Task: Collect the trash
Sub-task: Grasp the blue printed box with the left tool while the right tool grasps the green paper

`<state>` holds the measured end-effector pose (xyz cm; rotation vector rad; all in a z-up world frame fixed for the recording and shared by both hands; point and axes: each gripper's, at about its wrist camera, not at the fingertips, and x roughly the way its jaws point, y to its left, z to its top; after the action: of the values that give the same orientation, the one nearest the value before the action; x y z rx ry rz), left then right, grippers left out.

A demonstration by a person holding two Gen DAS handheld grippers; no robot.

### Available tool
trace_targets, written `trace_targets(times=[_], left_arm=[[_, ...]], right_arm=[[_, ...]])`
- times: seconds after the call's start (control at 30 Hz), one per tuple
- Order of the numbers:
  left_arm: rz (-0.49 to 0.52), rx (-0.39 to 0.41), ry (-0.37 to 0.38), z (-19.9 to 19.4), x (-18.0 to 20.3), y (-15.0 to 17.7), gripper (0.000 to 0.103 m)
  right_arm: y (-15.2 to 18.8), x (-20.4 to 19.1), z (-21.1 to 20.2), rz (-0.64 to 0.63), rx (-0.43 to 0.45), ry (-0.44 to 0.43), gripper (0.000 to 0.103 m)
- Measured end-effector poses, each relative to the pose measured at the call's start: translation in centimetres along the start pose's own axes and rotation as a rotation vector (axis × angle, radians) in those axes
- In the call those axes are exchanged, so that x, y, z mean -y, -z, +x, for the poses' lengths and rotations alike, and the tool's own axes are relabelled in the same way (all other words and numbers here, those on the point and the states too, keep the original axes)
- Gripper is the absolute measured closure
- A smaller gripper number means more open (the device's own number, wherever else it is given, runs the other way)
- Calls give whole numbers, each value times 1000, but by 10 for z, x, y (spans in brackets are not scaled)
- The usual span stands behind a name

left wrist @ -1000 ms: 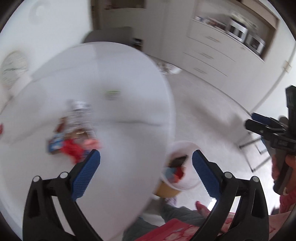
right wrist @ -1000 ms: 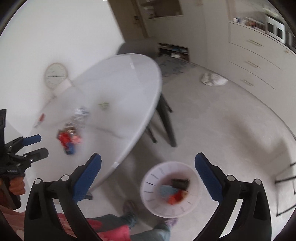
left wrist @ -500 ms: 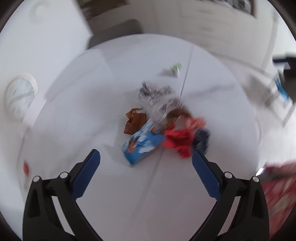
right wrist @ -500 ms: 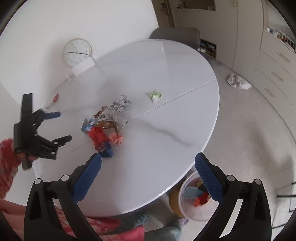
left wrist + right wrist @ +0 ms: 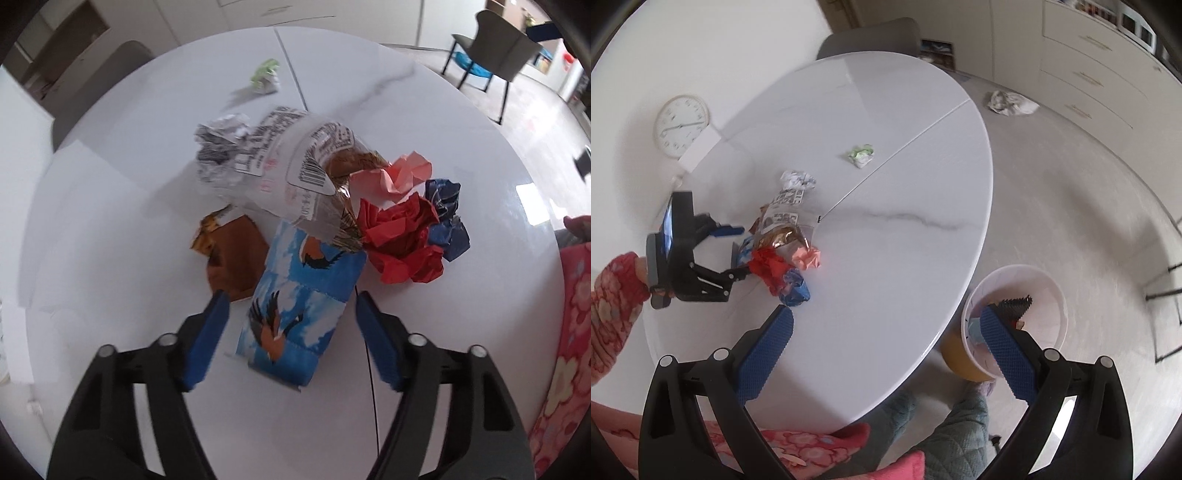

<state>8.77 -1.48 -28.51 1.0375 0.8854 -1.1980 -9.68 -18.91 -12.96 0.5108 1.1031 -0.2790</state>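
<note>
A heap of trash lies on the white table (image 5: 110, 206): a blue bird-print carton (image 5: 301, 306), a brown wrapper (image 5: 234, 254), a clear printed bag (image 5: 295, 162), red (image 5: 400, 240), pink (image 5: 399, 175) and dark blue (image 5: 447, 221) crumpled paper. My left gripper (image 5: 291, 332) is open, its jaws either side of the carton's near end. In the right wrist view the left gripper (image 5: 733, 251) sits at the heap (image 5: 783, 254). My right gripper (image 5: 886, 354) is open and empty above the table's near edge. A white bin (image 5: 1049, 295) with trash stands on the floor.
A green-white wad (image 5: 266, 75) lies further back on the table, also in the right wrist view (image 5: 861, 155). A round clock (image 5: 681, 125) leans at the wall. A crumpled paper (image 5: 1012, 102) lies on the floor. Chairs (image 5: 498, 59) stand around.
My left gripper has swung from the bin to the heap and closed in on the blue carton, jaws narrowed. My right gripper has turned towards the table and come lower.
</note>
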Motion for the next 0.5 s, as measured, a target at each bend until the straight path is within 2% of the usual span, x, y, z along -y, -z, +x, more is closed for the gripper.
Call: trace_targets(times=[0.03,0.23,0.33,0.43,0.5], left_arm=[[5,-2,9,2,0,0,50],[-15,46,14,-10,3,11,50],[-108,77,13,-25,3,22,50],[-248,120,4,-45,2,33,50],[-364,156,-3,-60,1,41,50]], right_arm=[[-1,-1,0,5,2,4,3],[-15,-12,10,-39,1,10,3],[-39,-21,28,-115,13,-8,3],[-74,-27,58,-148,18,-48,3],[-103,-30,87,-157,16,-62,7]])
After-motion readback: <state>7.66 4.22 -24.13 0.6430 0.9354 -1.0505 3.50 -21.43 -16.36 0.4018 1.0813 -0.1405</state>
